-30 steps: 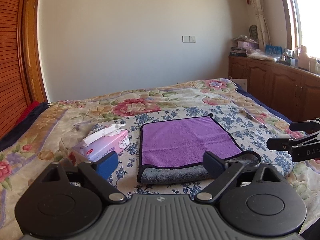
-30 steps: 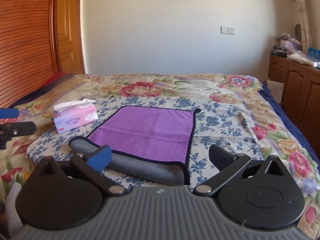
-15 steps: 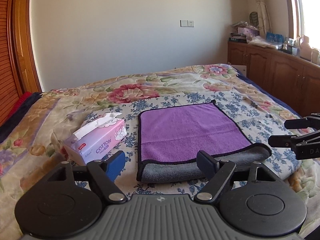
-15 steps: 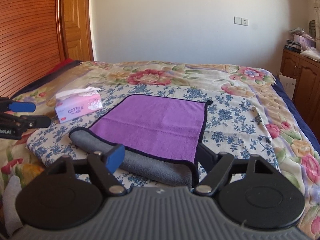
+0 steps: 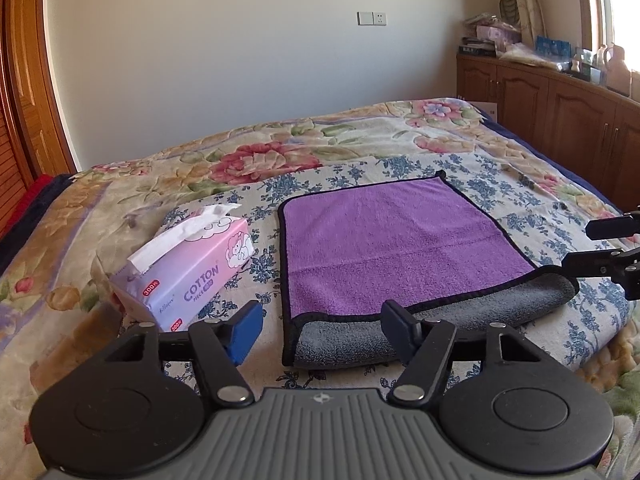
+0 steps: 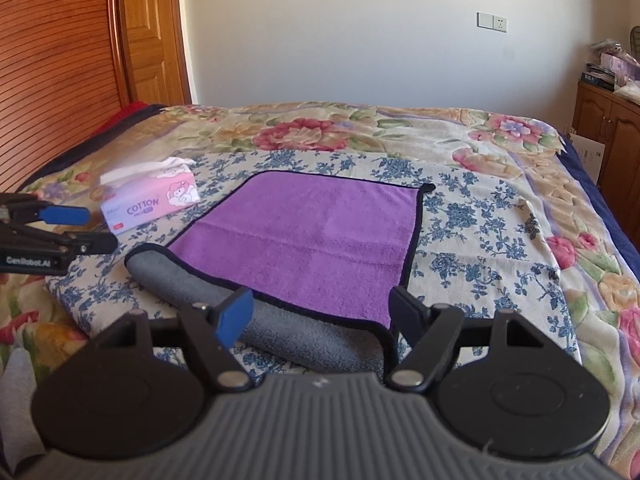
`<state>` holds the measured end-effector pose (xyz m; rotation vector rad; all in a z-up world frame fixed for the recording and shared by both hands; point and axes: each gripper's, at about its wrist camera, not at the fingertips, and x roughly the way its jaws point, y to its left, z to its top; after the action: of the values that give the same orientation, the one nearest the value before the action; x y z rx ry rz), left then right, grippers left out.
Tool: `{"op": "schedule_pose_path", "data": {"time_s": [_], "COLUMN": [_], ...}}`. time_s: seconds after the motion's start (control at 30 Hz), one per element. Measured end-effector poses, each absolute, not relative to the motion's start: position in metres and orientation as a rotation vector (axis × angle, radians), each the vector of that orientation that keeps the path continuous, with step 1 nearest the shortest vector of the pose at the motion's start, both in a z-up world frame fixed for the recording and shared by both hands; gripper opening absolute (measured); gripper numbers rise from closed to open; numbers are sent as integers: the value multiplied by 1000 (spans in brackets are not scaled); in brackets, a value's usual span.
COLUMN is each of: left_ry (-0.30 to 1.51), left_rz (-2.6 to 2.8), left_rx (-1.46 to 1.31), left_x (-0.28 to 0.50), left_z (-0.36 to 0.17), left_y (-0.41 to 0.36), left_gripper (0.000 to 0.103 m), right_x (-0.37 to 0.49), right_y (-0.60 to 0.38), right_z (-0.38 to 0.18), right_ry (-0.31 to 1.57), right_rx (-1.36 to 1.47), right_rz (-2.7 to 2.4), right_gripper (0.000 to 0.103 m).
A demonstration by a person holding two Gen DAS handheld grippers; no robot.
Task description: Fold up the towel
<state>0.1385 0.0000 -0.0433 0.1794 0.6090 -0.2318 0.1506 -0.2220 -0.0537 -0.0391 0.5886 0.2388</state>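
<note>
A purple towel [image 5: 396,240] with black trim lies flat on the bed, its near edge turned under so the grey underside [image 5: 440,320] shows as a roll. It also shows in the right wrist view [image 6: 304,240]. My left gripper [image 5: 322,330] is open and empty just in front of the towel's near left corner. My right gripper [image 6: 320,312] is open and empty in front of the towel's near right corner. Each gripper shows at the edge of the other's view: the right gripper [image 5: 600,246] and the left gripper [image 6: 88,228].
A pink tissue box [image 5: 188,272] stands left of the towel, also in the right wrist view [image 6: 150,200]. A blue-flowered cloth [image 5: 520,196] lies under the towel on the floral bedspread [image 5: 280,148]. Wooden cabinets [image 5: 560,108] stand at right, a wooden door [image 6: 152,40] at left.
Both grippers have moved forward and lower toward the towel's near edge, still open. The towel has not moved.
</note>
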Motion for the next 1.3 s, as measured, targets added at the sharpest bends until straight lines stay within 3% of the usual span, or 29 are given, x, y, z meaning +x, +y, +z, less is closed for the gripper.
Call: {"op": "schedule_pose_path", "data": {"time_s": [0.6, 0.67, 0.97, 1.1, 1.17, 1.3], "left_ry": [694, 715, 763, 780, 784, 785], "left_rz": [-241, -237, -249, -259, -271, -278], "left_rx": [134, 133, 89, 102, 93, 95], "left_x": [188, 193, 206, 207, 207, 206], "left_z": [-73, -78, -90, -93, -93, -91], "left_y": [10, 12, 18, 16, 16, 15], "left_gripper": [59, 52, 46, 35, 24, 16], "right_x": [177, 178, 184, 187, 187, 187], "right_y": [-236, -237, -243, -247, -248, -249], "right_z": [-78, -81, -89, -91, -93, -94], "right_ry": [712, 727, 769, 785, 793, 802], "right_rx": [7, 17, 44, 66, 73, 74], "right_rz": [240, 234, 225, 223, 224, 229], "right_gripper": [71, 71, 71, 71, 70, 65]}}
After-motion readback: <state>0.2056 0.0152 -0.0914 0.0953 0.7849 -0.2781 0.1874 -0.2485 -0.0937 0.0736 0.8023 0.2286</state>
